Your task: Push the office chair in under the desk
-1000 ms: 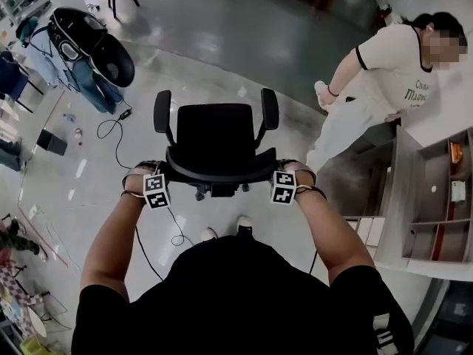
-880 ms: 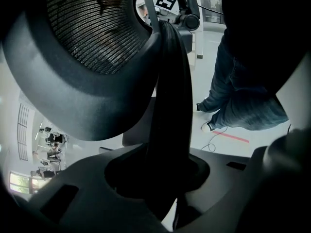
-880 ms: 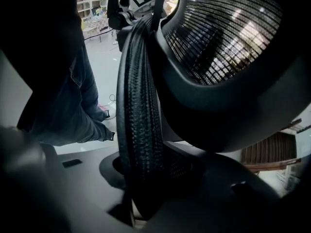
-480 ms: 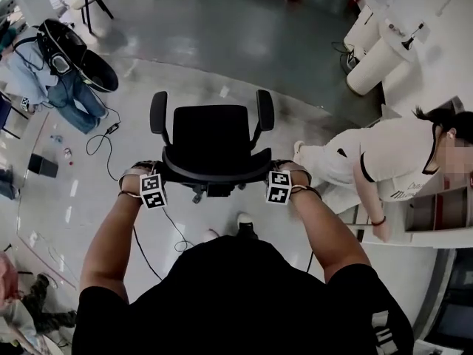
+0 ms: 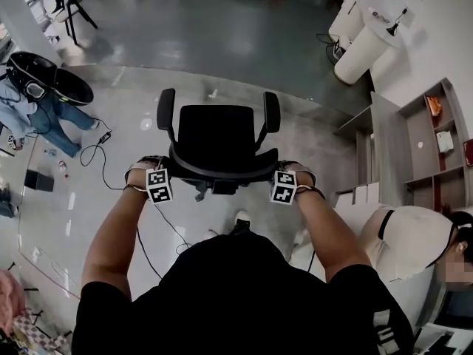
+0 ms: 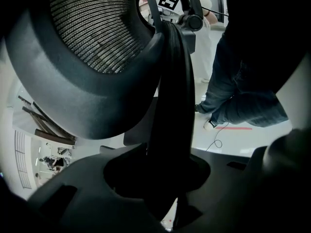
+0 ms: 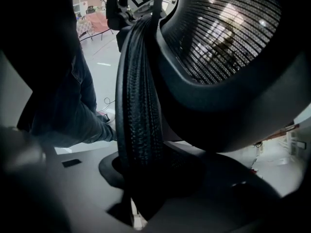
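Note:
The black office chair [image 5: 218, 135] stands in front of me, seen from above in the head view, seat away from me. My left gripper [image 5: 164, 176] is shut on the left end of the backrest's top edge, my right gripper [image 5: 274, 176] on the right end. In the left gripper view the dark backrest rim [image 6: 170, 101] runs down between the jaws of the left gripper [image 6: 163, 188]. The right gripper view shows the mesh rim [image 7: 138, 106] inside the right gripper [image 7: 146, 188], whose jaws are opening slightly while the rim stays between them.
A wooden desk and shelf unit [image 5: 414, 135] stands at the right. White round stands [image 5: 362, 46] are at the far right. A person in white [image 5: 414, 242] bends at the lower right. Another person [image 5: 52, 106] and a floor cable [image 5: 111, 135] are at the left.
The room has swung round the chair, which stays in both grips. The person in white has passed from upper right to lower right. The shelf unit now lies right of the chair.

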### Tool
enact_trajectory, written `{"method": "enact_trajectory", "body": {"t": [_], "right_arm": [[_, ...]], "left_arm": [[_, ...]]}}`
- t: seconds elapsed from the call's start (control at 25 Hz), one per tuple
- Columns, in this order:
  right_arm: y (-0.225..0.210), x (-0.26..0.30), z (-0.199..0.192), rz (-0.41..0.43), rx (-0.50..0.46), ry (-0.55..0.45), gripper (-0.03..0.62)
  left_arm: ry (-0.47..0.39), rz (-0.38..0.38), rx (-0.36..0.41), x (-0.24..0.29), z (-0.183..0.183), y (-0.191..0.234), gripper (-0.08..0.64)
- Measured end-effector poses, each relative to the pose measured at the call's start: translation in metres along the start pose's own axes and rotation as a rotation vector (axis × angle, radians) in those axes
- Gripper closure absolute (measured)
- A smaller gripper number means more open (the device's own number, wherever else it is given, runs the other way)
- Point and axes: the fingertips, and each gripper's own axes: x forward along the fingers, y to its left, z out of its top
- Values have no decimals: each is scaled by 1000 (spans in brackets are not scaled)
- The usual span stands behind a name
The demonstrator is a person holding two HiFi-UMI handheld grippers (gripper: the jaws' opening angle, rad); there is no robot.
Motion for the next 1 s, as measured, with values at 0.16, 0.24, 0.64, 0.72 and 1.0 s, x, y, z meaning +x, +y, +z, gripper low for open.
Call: {"method": "enact_trajectory", "body": {"t": [0.16,0.24,0.64,0.72,1.0], "right_arm": [[4,-3,-37,9,51,31,460],[4,-10,-54,5,76,34,460],[19,-32,-138,-29,244,69,460],[22,-37,-154,-37,278,76,462],[28,-49,-215,-59,388,111,463]], "left_arm": [[-30,-5,48,12,36,14,431],[-44,-10,74,17,57,21,430],[-121,-51,243,44,156,53,431],[-132,-59,276,50,176,60,431],[-177,-81,383,72,251,84,431]]}}
